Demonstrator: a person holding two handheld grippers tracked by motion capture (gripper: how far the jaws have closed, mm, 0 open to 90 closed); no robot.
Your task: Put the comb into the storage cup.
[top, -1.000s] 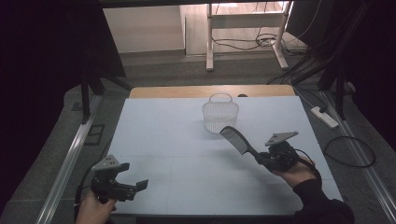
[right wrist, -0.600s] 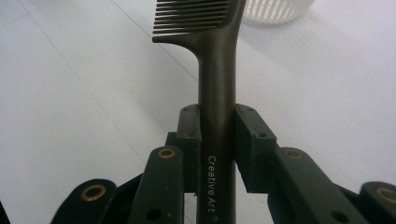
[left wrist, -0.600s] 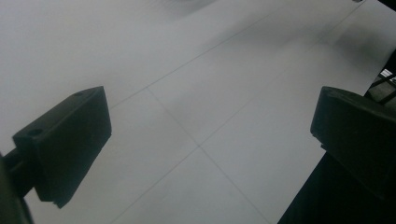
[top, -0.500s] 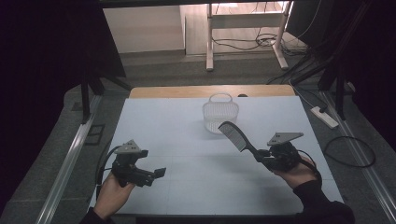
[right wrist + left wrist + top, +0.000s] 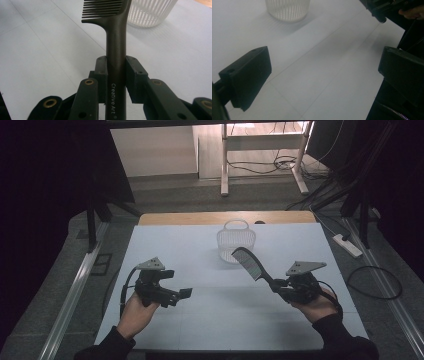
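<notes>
1. Over the table (image 5: pixel 165 245), the high view has the right gripper (image 5: pixel 280 285) clamped on the handle of a dark comb (image 5: pixel 250 262), held up clear of the surface with its toothed head slanting toward the white basket (image 5: pixel 236 242), which stands just behind it. The left gripper (image 5: pixel 184 293) is well apart on the other side, jaws spread and carrying nothing.

2. From the left gripper view, both black jaws stand wide with only bare table between them; the basket (image 5: pixel 287 10) sits farther off at the top.

3. Close up in the right gripper view, the pads (image 5: pixel 101 75) squeeze the comb's round handle (image 5: pixel 116 62) from both sides, just below where the teeth (image 5: pixel 102 10) begin. The comb looks like light, rigid plastic, so it should not sag. Its smooth, rounded handle could twist or slide in the pads, though. The handle is the sound place to hold; the thin teeth look the likeliest part to bend or snap.
</notes>
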